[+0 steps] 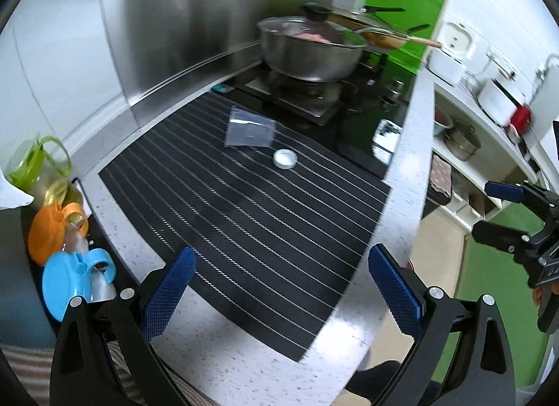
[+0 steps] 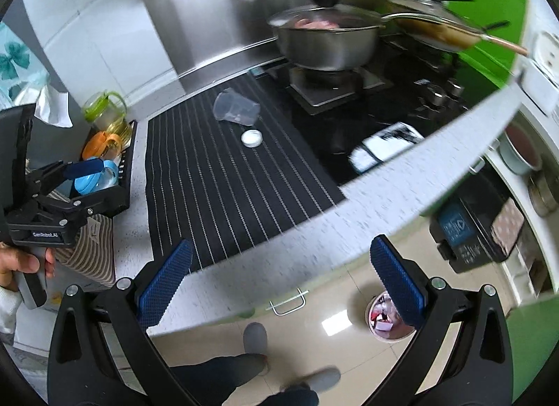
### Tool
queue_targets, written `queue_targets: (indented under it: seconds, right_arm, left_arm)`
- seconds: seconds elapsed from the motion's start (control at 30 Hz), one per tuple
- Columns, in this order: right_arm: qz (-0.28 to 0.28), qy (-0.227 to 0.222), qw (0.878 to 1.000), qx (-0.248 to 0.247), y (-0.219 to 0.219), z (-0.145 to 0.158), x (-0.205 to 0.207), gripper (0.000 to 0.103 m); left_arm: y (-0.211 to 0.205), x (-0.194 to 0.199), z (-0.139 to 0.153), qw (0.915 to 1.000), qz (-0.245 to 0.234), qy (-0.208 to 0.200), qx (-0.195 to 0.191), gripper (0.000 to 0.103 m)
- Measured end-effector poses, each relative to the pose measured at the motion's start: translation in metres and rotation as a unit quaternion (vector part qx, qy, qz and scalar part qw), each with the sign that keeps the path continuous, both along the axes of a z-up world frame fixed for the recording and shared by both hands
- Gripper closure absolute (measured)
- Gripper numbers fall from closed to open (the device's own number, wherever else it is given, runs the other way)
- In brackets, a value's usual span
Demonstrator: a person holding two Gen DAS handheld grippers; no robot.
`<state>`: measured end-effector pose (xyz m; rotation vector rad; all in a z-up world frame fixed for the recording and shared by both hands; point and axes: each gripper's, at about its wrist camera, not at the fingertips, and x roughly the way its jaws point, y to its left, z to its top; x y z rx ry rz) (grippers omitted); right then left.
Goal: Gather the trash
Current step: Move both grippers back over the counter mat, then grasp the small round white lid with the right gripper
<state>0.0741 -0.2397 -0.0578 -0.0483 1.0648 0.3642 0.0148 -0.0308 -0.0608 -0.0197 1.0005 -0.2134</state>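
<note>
A clear plastic cup [image 1: 249,130] lies on its side on the black striped mat [image 1: 244,231], near the stove. A small white round lid [image 1: 285,158] lies just in front of it. The right wrist view shows the same cup [image 2: 236,108] and lid [image 2: 251,138]. My left gripper [image 1: 279,287] is open and empty above the mat's near edge. My right gripper [image 2: 279,283] is open and empty, held off the counter's front edge above the floor. A trash bin [image 2: 387,315] with scraps inside stands on the floor below it.
A lidded steel pot [image 1: 311,53] and a pan [image 1: 377,32] sit on the stove behind the mat. Cups and lids fill a rack [image 1: 66,231] at the left. A phone [image 2: 387,147] lies on the stove glass. Shelves with pots [image 1: 461,140] are to the right.
</note>
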Motion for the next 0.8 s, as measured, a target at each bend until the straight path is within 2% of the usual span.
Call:
queue_targets:
  seconds: [0.3,0.47,0.8]
  right_arm:
    - [0.077,0.020,0.997,-0.022,0.051,-0.036,0.075,0.003]
    - [0.133,0.028,0.990,-0.039,0.080,-0.062,0.117,0.003]
    - [0.186,0.055,0.979,-0.060,0.117,-0.107,0.180,0.003]
  left_arm:
    - [0.024,0.043,-0.026,0.9987,0.044,0.024,-0.002,0.007]
    - [0.032,0.065,-0.038,0.9968,0.072,0.035,-0.004,0.007]
    - [0.052,0.095,-0.056,0.9913,0.118,0.056,-0.012,0.007]
